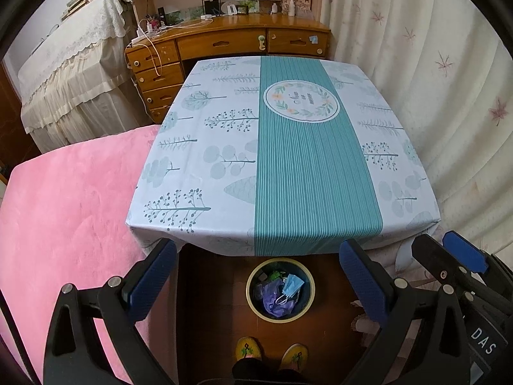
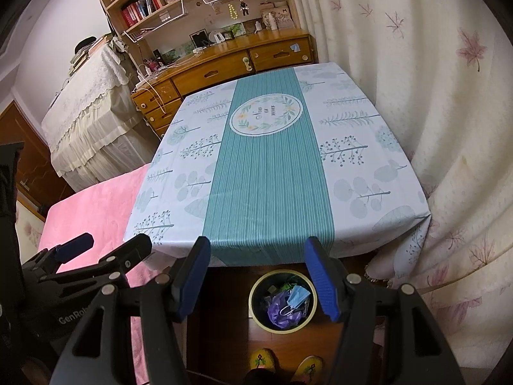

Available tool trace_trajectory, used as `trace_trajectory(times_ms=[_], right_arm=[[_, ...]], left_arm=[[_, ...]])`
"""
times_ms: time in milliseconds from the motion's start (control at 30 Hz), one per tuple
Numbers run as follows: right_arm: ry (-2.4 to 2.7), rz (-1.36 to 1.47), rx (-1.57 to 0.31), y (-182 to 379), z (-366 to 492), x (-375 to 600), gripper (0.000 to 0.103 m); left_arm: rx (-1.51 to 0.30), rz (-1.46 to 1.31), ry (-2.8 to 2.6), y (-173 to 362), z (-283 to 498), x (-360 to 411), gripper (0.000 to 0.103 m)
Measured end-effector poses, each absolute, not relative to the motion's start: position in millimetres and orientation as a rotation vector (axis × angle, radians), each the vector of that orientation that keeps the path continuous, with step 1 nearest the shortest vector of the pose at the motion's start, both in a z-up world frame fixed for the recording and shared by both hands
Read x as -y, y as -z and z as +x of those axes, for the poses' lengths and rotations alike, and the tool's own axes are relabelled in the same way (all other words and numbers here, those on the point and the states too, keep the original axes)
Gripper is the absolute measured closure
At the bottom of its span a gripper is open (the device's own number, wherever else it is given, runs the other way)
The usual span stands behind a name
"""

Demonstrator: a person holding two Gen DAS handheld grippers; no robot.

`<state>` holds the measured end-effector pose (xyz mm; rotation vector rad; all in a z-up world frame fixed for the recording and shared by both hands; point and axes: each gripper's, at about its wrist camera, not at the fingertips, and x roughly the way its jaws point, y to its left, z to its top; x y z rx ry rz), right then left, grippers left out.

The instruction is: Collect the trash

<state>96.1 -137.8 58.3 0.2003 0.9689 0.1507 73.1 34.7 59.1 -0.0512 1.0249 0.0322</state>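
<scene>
A round trash bin with a yellow rim stands on the wooden floor below the table's near edge; it also shows in the right wrist view. Inside lie a blue face mask, a purple plastic bag and some green scraps. My left gripper is open and empty, held above the bin. My right gripper is open and empty, also above the bin. The right gripper shows at the right edge of the left wrist view; the left one shows at the left of the right wrist view.
A table with a white and teal tablecloth fills the middle. A pink bed lies left. A wooden desk stands behind. A curtain hangs right. The person's yellow slippers are on the floor.
</scene>
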Motion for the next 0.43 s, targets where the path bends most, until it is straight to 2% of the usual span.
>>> trace_trajectory(times_ms=[433], right_arm=[[-0.148,0.201,-0.969,-58.8,94.2,137.1,0.042]], left_arm=[[-1.046,-0.036,-0.007,-57.5,71.2,-36.6,0.002]])
